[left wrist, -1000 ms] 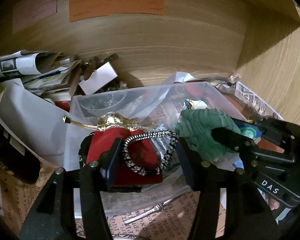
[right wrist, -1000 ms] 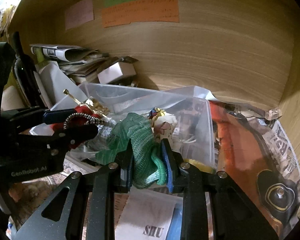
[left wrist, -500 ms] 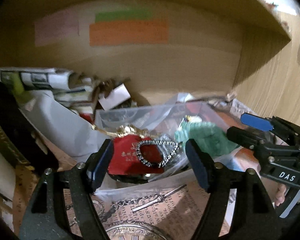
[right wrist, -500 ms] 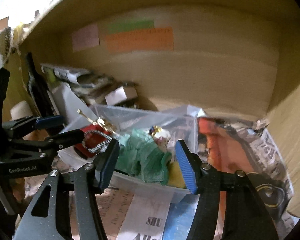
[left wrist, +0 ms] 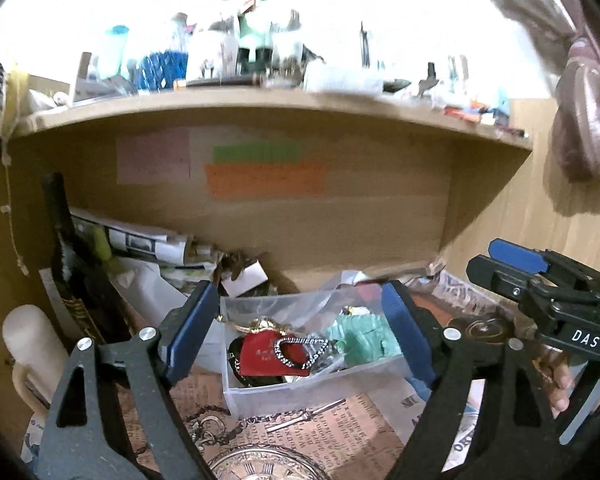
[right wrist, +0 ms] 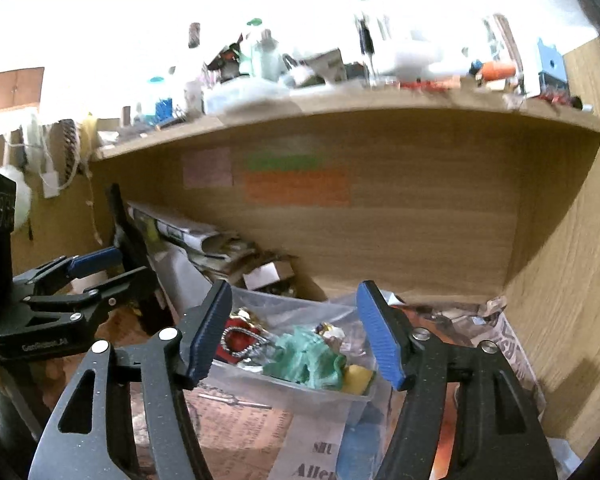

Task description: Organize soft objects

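A clear plastic bin [left wrist: 300,394] [right wrist: 300,390] sits on the shelf floor. In it lie a red pouch with a gold top [left wrist: 260,354] [right wrist: 236,330], a beaded heart-shaped ring [left wrist: 300,352] [right wrist: 242,342] and a crumpled green cloth [left wrist: 364,338] [right wrist: 306,360], with a yellow sponge [right wrist: 356,378] beside it. My left gripper [left wrist: 300,332] is open and empty, drawn back in front of the bin. My right gripper [right wrist: 296,334] is open and empty, also back from the bin. Each gripper shows in the other's view, the right [left wrist: 540,276] and the left [right wrist: 80,272].
The bin stands in a wooden cubby with coloured notes [left wrist: 266,178] on its back wall. Rolled newspapers [left wrist: 140,240] and a small white box [left wrist: 246,280] lie behind left. Printed paper [left wrist: 300,424] covers the floor. A cluttered shelf top [left wrist: 260,96] runs above.
Both grippers let go of their items, the left the red pouch and the right the green cloth. Both opened and pulled back and up out of the cubby, so the shelf top now shows.
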The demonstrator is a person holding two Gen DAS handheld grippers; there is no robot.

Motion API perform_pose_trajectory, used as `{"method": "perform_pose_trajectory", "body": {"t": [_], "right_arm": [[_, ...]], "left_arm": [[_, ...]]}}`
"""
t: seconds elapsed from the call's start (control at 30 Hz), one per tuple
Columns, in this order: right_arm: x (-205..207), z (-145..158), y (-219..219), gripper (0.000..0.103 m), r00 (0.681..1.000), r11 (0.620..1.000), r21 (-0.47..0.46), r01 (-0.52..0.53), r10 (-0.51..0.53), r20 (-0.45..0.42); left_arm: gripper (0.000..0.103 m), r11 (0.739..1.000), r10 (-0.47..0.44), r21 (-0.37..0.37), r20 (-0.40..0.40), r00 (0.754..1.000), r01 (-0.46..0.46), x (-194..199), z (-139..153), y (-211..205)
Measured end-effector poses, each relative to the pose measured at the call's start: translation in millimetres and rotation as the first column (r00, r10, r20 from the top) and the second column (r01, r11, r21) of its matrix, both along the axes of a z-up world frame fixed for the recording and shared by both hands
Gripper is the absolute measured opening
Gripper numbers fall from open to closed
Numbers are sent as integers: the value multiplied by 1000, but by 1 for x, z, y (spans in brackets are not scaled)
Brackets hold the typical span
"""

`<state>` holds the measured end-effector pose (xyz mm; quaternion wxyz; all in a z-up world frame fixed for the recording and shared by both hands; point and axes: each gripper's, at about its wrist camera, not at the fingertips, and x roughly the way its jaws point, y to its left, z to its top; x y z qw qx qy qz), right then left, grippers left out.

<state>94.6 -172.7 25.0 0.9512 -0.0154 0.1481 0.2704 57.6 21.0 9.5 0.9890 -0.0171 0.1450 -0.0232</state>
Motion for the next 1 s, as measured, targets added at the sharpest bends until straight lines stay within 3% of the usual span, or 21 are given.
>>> {"method": "perform_pose_trajectory", "body": {"t": [0.03,0.27,0.43,1.0], "right_arm": [[-4,1,-1,72,1000,1000,6,0,0,7],[-21,8,-3,84,999,1000,27,0,-1,52],[-25,8,-6,97,999,999,40,3,-5,49],[-29,7,-10,101,999,999,50,3,-5,50]], "left_arm": [[90,1000,1,-3,12,1000,-1,-5,2,0],[100,1000,4,-14,47,999,-3,-24,6,-3],[102,1000,15,-16,58,998,-15,-31,7,-6],[103,1000,21,-10,58,998,-20,-34,6,-8]]}}
